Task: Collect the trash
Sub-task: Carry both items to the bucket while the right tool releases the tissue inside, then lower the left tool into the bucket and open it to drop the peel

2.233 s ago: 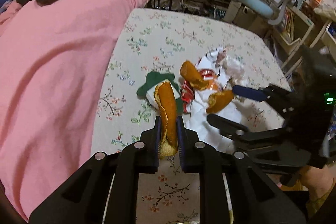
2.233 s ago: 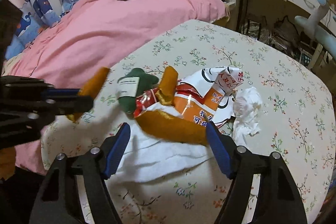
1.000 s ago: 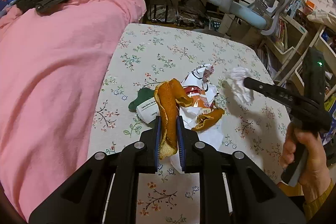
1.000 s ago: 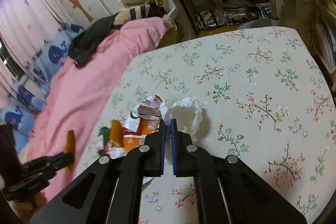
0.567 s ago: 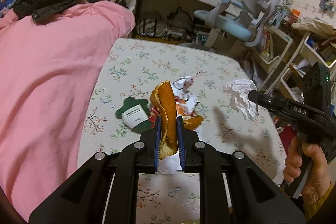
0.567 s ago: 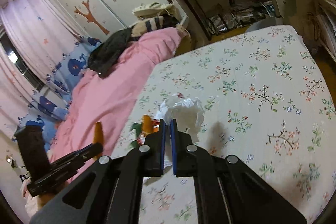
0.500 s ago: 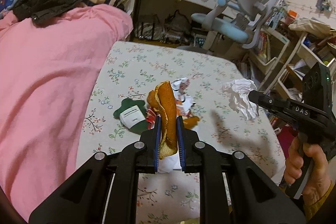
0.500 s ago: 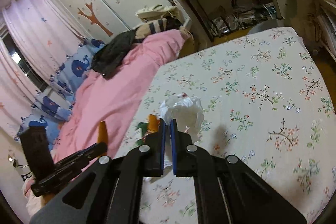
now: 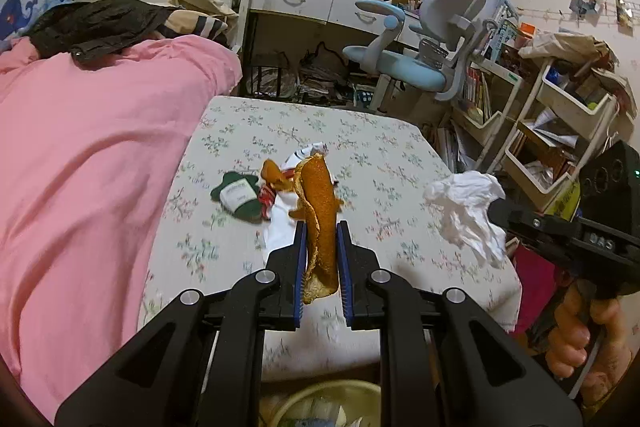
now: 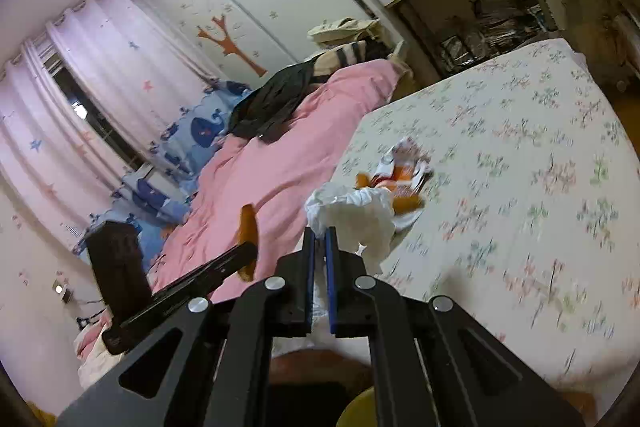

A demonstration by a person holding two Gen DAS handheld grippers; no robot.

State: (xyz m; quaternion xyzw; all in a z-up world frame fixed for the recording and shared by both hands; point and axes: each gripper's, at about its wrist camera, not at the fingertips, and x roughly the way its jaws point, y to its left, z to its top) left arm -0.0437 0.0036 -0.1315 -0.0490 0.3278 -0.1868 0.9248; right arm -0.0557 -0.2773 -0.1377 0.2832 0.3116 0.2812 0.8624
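While the left gripper (image 9: 321, 259) clamps an orange peel (image 9: 319, 223) and the right gripper (image 10: 319, 251) pinches a crumpled tissue (image 10: 360, 221), both lifted near the bin (image 9: 320, 403), neither is dropped yet; wrappers (image 9: 276, 193) and more peel remain farther off on the bed (image 9: 400, 155).

The yellowish bin (image 9: 320, 403) is cut off by the bottom edge — contents unreadable; the floral bed cover (image 10: 560, 227) smears with blur.
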